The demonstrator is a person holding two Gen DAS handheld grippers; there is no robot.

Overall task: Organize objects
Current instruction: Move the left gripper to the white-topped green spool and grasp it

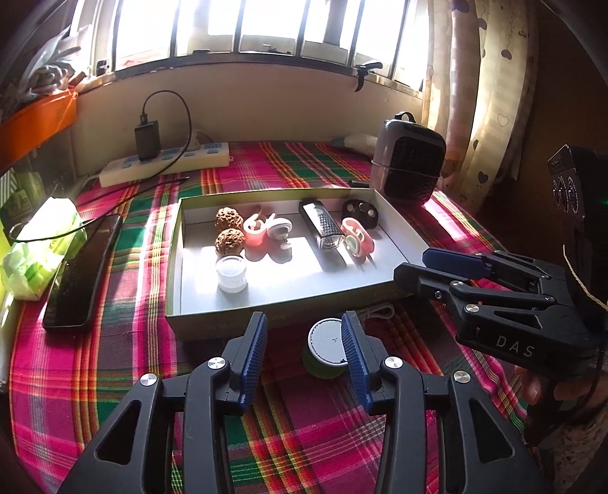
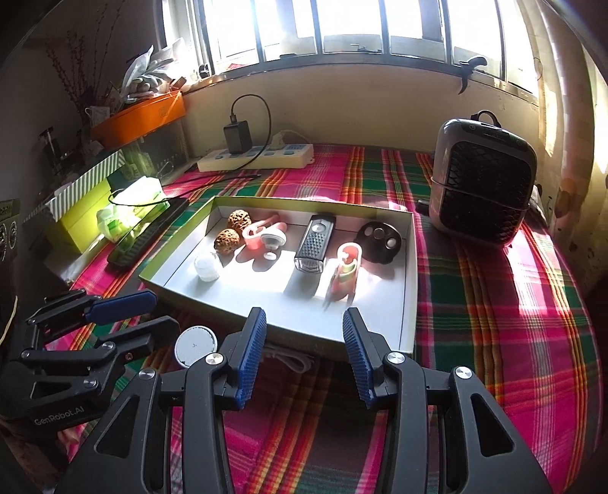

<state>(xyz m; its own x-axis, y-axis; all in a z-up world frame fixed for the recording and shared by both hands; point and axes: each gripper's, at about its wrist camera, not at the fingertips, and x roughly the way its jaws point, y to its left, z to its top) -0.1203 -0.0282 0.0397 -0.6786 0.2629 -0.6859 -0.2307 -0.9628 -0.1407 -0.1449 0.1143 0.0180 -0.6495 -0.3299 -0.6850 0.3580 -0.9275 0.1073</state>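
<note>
Left gripper jaws spread, nothing clamped: small round jar with a pale grey lid and green body stands on the pink-green-red plaid cloth between the fingers, hard against the right blue pad, clear gap to the left pad. Can't tell if that right pad actually touches the jar. Right gripper jaws part-open, empty; only cloth and a white cable below the gap, fingertips reaching the near wall of the shallow grey open cardboard box. From the right wrist view the jar lid sits left of its fingers, just beside the left gripper's tips. Past both sets of fingertips, inside the box, near to far: translucent white plastic cup, two brown knobbly walnuts, pink-and-white plastic clips, a black-and-chrome torch-like rectangular gadget, a red-pink curved clip with green disc, a black round disc with holes. Left of the box: black phone lying flat, green-white tissue pack. Beyond the box, far right: dark grey grilled desktop fan/heater. Far left at the wall: white power strip with black charger plugged in, under the barred window.
</note>
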